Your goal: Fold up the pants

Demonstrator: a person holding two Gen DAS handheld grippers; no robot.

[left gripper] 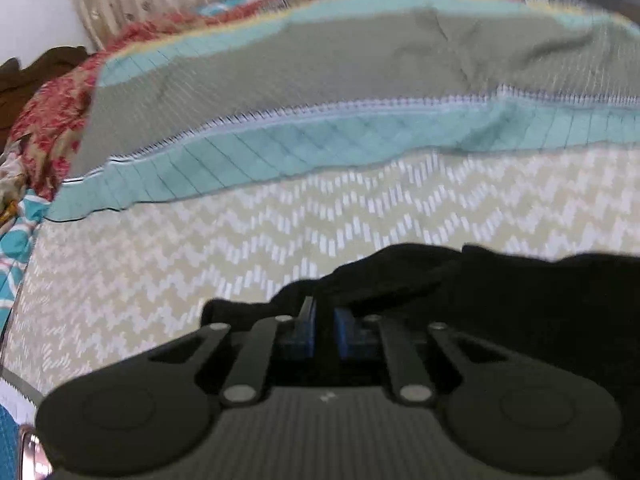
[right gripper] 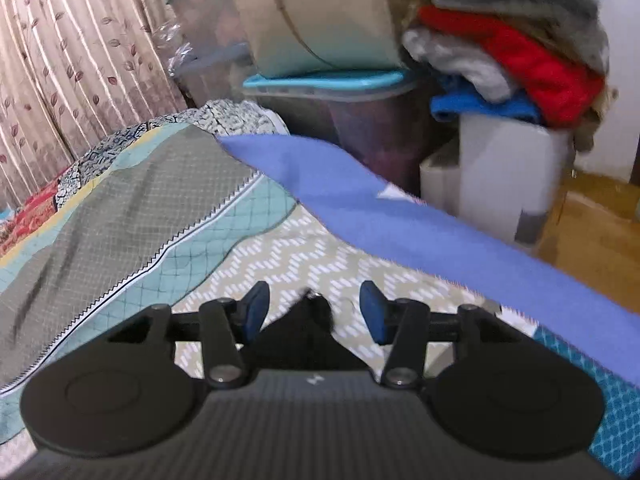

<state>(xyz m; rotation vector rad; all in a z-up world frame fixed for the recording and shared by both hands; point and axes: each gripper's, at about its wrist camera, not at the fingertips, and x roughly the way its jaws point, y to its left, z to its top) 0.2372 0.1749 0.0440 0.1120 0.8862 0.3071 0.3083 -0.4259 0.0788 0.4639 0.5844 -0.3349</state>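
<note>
The black pants (left gripper: 500, 300) lie bunched on the cream zigzag bedsheet (left gripper: 200, 248), low and right in the left wrist view. My left gripper (left gripper: 325, 308) is shut, its blue pads (left gripper: 308, 320) nearly together, pinching an edge of the black fabric at the fingertips. In the right wrist view a pointed corner of the pants (right gripper: 304, 336) sits between the fingers of my right gripper (right gripper: 314, 300). That gripper is open, and its blue pads (right gripper: 374, 316) stand clear of the cloth on both sides. Most of the pants is hidden under the gripper bodies.
A teal and grey quilt (left gripper: 320, 72) lies across the bed beyond the sheet. A blue cloth (right gripper: 380, 216) runs along the bed's right edge. Past it stand lidded storage boxes (right gripper: 340, 112), a white bin (right gripper: 500, 168) and a clothes pile (right gripper: 520, 52). A curtain (right gripper: 60, 60) hangs behind.
</note>
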